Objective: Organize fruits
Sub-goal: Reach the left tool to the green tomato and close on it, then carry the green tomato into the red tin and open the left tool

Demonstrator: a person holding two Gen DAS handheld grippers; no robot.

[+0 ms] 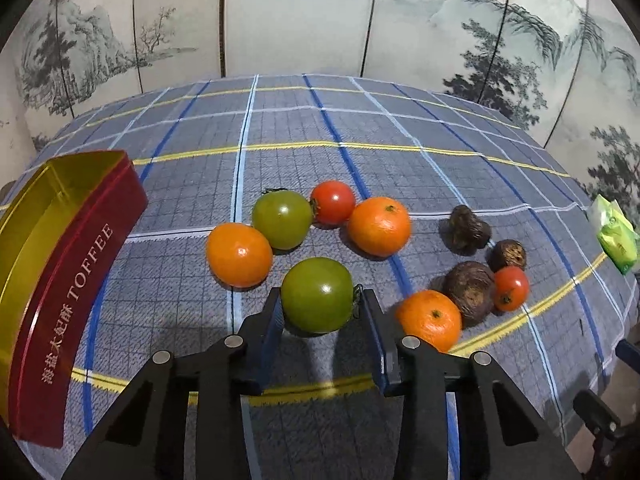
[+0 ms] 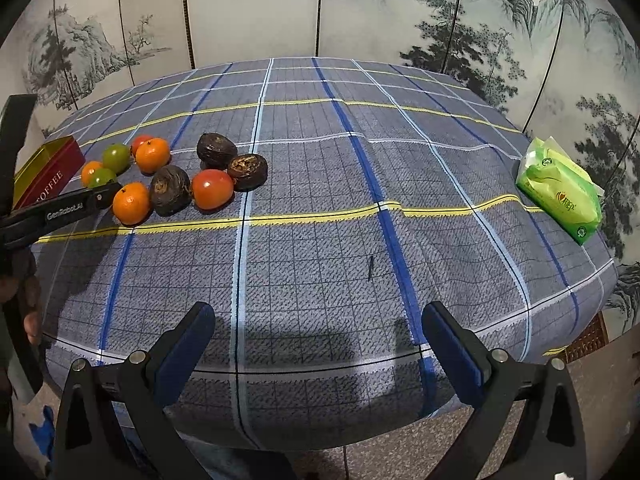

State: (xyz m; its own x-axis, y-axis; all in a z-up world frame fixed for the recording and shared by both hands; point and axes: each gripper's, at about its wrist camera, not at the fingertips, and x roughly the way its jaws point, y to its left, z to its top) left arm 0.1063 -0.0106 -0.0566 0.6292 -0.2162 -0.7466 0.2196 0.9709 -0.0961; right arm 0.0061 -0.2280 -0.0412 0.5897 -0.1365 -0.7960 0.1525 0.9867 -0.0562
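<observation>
In the left wrist view my left gripper (image 1: 320, 300) is open with its fingers on either side of a green tomato (image 1: 317, 295) lying on the checked cloth; I see small gaps on both sides. Around it lie another green tomato (image 1: 282, 219), three oranges (image 1: 239, 254) (image 1: 379, 226) (image 1: 430, 319), two red tomatoes (image 1: 333, 202) (image 1: 511, 288) and three dark brown fruits (image 1: 469, 293). A red and gold toffee tin (image 1: 60, 240) stands open at the left. My right gripper (image 2: 318, 320) is open and empty over the table's near edge, far from the fruit cluster (image 2: 172, 176).
A green tissue pack (image 2: 560, 192) lies at the table's right edge, also in the left wrist view (image 1: 616, 236). A painted folding screen (image 2: 320, 8) stands behind the table. The left gripper's arm (image 2: 60, 210) crosses the right wrist view at the left.
</observation>
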